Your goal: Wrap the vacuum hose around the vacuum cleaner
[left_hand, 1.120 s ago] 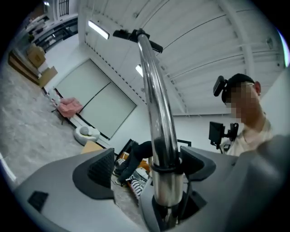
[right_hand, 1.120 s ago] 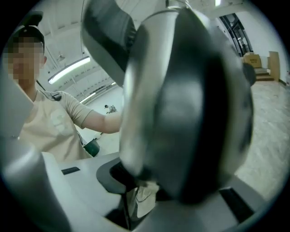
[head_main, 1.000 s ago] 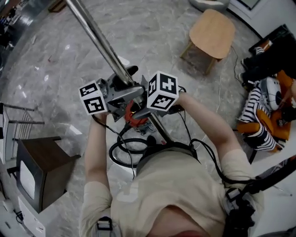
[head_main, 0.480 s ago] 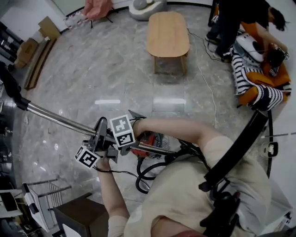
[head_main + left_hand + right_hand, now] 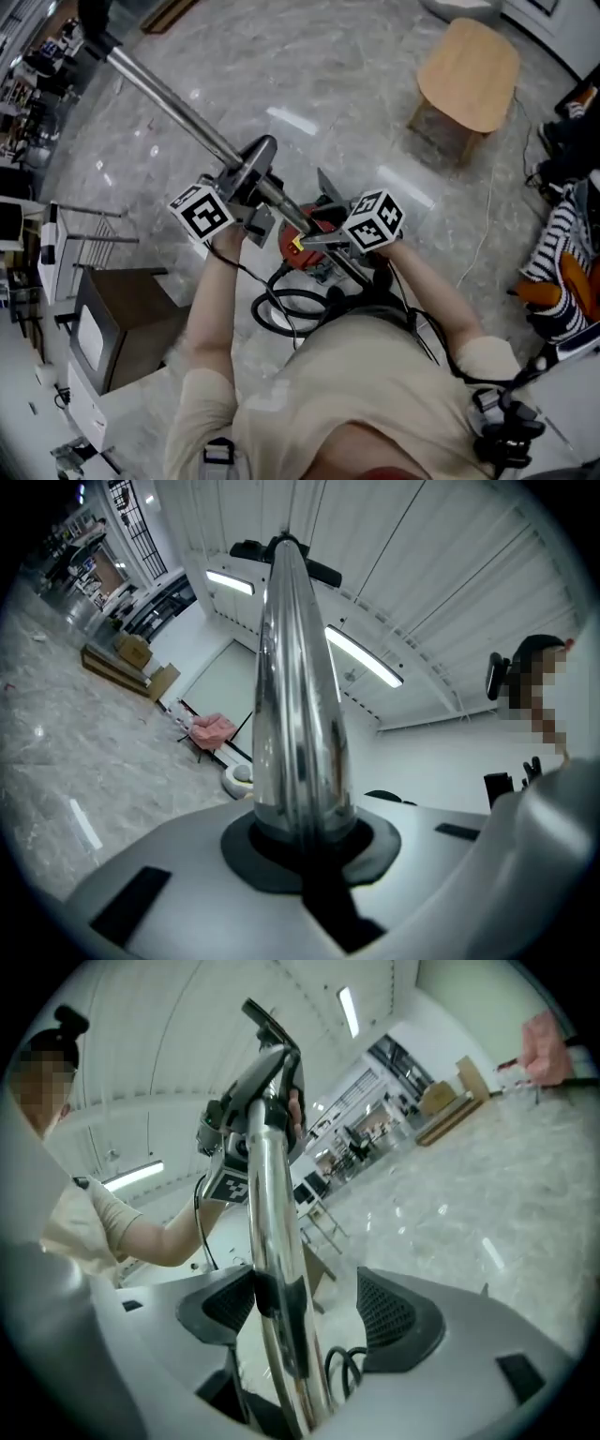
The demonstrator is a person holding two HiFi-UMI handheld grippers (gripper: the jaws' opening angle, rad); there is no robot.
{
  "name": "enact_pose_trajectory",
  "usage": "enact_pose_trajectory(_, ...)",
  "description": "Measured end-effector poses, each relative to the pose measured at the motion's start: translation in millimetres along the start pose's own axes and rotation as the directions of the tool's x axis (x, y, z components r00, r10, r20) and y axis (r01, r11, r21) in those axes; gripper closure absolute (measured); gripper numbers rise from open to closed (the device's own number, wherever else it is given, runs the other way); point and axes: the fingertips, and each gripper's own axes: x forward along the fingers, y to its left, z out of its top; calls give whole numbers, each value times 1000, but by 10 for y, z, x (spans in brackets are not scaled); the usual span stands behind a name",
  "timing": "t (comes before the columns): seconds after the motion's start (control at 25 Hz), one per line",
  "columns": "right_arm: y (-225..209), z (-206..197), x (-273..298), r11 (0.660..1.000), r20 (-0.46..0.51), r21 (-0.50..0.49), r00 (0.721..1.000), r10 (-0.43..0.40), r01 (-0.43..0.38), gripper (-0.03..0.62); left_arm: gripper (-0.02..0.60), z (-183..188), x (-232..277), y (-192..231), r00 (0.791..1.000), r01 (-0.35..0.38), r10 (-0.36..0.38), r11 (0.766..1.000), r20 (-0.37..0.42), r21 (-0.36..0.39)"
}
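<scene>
Floor (image 5: 309, 75) is pale grey marble across the head view. A dark cabinet (image 5: 122, 314) stands at 8 o'clock, beside the person's left arm. The chrome wand tube (image 5: 178, 108) runs tilted from the 10 o'clock corner down to frame centre. The left tool (image 5: 251, 178) sits on this tube just left of centre. In the left gripper view its jaws are pressed together around the wand tube (image 5: 295, 714), which rises from between them toward 12 o'clock; they have just been closing on it. The red vacuum cleaner (image 5: 322, 212) lies at centre, under the tube's lower end and between the two marker cubes. The black vacuum hose (image 5: 281, 305) lies in loose loops on the floor at 6 o'clock of the vacuum cleaner, close to the person's chest. The right tool (image 5: 314, 239) reaches in from the 3 o'clock side. In the right gripper view its jaws are spread and have just been opening, with the tube (image 5: 267, 1204) between them, close against the pad at 9 o'clock and clear of the pad at 3 o'clock. A low wooden table (image 5: 469, 61) stands at 1 o'clock, well apart. Striped fabric (image 5: 562, 244) shows at the 3 o'clock edge.
</scene>
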Motion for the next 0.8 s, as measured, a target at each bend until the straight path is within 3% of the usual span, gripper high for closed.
enact_pose_trajectory(0.08, -119, 47, -252, 997, 102, -15, 992, -71, 73, 263, 545, 85, 105, -17, 1000, 10, -11, 1000, 20, 16)
enact_pose_trajectory(0.2, -342, -3, -776, 982, 223, 28, 957, -186, 185, 247, 545, 259, 213, 6, 997, -2, 1, 1000, 71, 9)
enact_pose_trajectory(0.36, -591, -218, -1484, 952, 218, 75, 926, -307, 298, 247, 545, 677, 386, 253, 976, -103, 108, 994, 192, -36)
enact_pose_trajectory(0.48, -575, -399, -1760, 901, 208, 39, 878, -431, 433, 249, 545, 1044, 356, 355, 945, -171, 170, 985, 278, -19)
enact_pose_trajectory(0.56, -499, -536, -1826, 889, 212, 46, 865, -455, 456, 249, 545, 1215, 300, 387, 926, -213, 206, 977, 316, -10)
enact_pose_trajectory(0.6, -474, -596, -1827, 893, 206, 46, 871, -447, 448, 249, 545, 1288, 283, 397, 918, -230, 220, 973, 329, -8)
enact_pose_trajectory(0.68, -433, -724, -1740, 924, 157, 37, 911, -381, 381, 249, 545, 1423, 269, 413, 905, -261, 245, 965, 349, 0)
enact_pose_trajectory(0.8, -288, -920, -1460, 982, 58, 88, 983, -172, 166, 249, 545, 1608, 320, 433, 883, -324, 296, 946, 365, 17)
